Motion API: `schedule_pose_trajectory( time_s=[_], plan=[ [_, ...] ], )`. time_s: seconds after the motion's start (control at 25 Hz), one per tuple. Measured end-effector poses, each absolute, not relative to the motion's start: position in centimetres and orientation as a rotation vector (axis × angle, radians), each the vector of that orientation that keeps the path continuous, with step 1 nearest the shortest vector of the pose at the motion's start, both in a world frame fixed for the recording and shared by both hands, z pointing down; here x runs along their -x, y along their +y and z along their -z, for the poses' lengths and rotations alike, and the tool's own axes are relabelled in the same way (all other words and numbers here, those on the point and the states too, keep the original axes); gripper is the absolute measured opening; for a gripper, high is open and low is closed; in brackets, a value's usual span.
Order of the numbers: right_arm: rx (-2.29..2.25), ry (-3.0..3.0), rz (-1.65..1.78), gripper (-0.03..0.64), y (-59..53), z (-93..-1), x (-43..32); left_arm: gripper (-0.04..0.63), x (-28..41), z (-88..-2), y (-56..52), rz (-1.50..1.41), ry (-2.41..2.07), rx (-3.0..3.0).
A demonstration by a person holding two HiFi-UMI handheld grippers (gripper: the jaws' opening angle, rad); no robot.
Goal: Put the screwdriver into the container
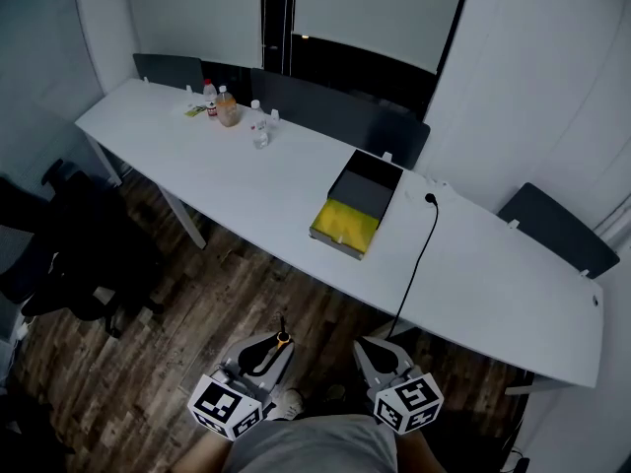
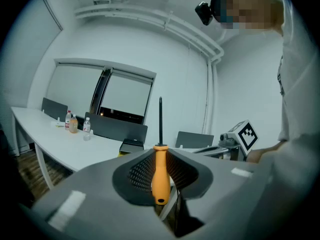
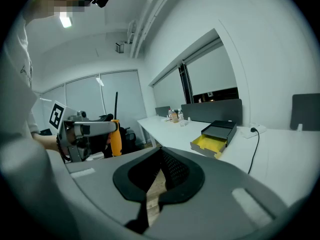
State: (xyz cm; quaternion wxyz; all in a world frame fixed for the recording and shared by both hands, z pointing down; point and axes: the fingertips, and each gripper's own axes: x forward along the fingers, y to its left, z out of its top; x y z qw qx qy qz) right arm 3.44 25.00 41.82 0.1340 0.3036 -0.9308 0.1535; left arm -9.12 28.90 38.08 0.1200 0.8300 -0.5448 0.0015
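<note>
Left gripper (image 2: pixel 160 156): jaws clamped on the orange handle of a screwdriver (image 2: pixel 159 181), shaft upright, held low over the wood floor, well short of the white table (image 1: pixel 246 175). Right gripper (image 3: pixel 160 151): jaws closed together, nothing between them. Container (image 1: pixel 347 223): black box with yellow tray, on the table, well apart from the screwdriver.
</note>
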Motion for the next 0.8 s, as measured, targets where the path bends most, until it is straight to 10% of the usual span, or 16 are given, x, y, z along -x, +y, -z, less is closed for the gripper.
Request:
schedule_pose_trajectory(
  time_s=[0.8],
  plan=[
    [-0.902, -2.687, -0.426, 0.015, 24.2, -41.9, -2.1, 0.068, 10.8, -38.3, 27.9, 0.015, -1.558, -2.438]
  ],
)
